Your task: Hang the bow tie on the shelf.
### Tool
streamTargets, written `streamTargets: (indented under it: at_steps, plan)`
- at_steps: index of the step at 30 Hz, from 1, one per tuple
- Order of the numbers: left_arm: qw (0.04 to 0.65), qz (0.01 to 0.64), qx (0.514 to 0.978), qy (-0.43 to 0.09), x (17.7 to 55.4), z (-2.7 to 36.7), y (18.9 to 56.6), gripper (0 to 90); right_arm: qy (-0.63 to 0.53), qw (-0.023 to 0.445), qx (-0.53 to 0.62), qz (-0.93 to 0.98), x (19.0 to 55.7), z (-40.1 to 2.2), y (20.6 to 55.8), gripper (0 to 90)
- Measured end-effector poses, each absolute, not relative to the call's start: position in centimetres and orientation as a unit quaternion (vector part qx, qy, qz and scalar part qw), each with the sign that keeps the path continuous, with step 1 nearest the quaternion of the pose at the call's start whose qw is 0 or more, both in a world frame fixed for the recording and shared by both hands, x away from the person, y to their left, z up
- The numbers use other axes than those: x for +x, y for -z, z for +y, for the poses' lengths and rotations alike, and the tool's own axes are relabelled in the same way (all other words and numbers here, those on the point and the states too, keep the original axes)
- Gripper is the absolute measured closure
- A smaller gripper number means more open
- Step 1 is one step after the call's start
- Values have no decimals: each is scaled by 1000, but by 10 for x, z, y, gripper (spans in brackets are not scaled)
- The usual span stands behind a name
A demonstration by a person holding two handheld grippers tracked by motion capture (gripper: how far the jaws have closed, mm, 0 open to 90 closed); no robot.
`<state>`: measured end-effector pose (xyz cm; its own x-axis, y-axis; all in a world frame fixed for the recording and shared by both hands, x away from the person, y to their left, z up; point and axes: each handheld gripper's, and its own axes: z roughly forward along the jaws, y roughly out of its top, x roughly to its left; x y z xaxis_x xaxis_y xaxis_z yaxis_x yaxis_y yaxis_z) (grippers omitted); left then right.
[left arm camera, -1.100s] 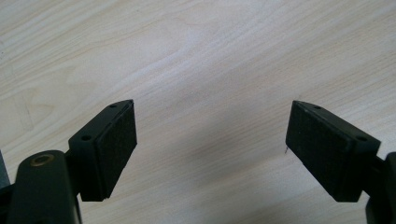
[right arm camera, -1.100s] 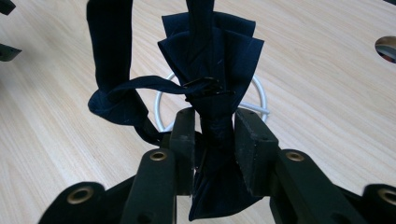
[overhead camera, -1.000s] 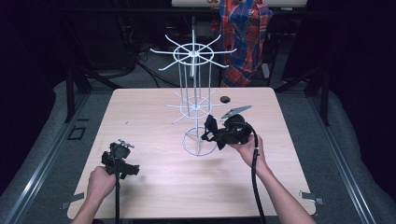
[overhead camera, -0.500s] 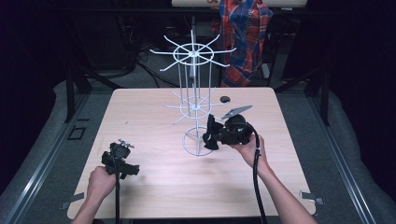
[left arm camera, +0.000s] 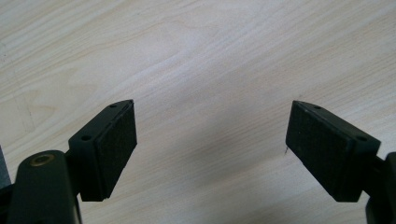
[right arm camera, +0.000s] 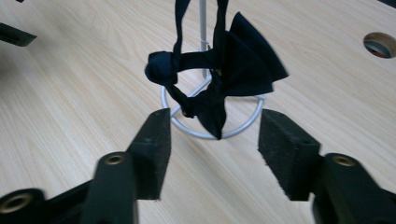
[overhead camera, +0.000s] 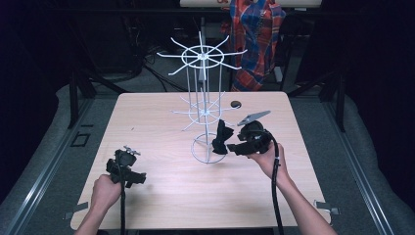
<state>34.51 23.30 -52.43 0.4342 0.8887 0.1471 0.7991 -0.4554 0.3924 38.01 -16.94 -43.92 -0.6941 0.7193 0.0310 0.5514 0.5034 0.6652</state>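
Black bow tie (right arm camera: pixel 219 74) hangs by its strap from the lower tier of the white wire rack (overhead camera: pixel 203 105), dangling low beside the centre post, just above the rack's ring base (right arm camera: pixel 212 126). Can't tell which hook carries the strap.

Right hand-held gripper (right arm camera: pixel 212 149) sits just on the near-right side of the rack, jaws apart and empty, aimed at the tie with the tie's lower tip between and just beyond the pads. Not touching it from what I see.

Left hand-held gripper (left arm camera: pixel 210 149) is well clear of the rack, toward the near-left, jaws wide open over bare surface (left arm camera: pixel 210 56), holding nothing.

My read: tie is on the rack, right side is at the release or regrasp point. Next move needs a straight pull-back from the rack without snagging the strap or tipping the ring base.

No containers here; one small round hole (overhead camera: pixel 236 104) in the surface behind the rack, to its right.
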Motion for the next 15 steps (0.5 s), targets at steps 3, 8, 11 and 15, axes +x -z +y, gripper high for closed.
streamTargets:
  at_steps: [3, 8, 11, 15]
  plan:
    - [133, 505, 836, -168, 345, 233, 524, 168, -333, 124, 373, 857, 376, -173, 436, 326]
    - [134, 506, 835, -168, 344, 233, 524, 168, -328, 124, 369, 861, 371, -179, 432, 262]
    - [133, 507, 835, -167, 344, 233, 523, 168, -327, 128, 369, 861, 370, -184, 431, 231]
    - [134, 506, 835, -167, 344, 233, 523, 168, -318, 130, 374, 862, 368, -191, 433, 191]
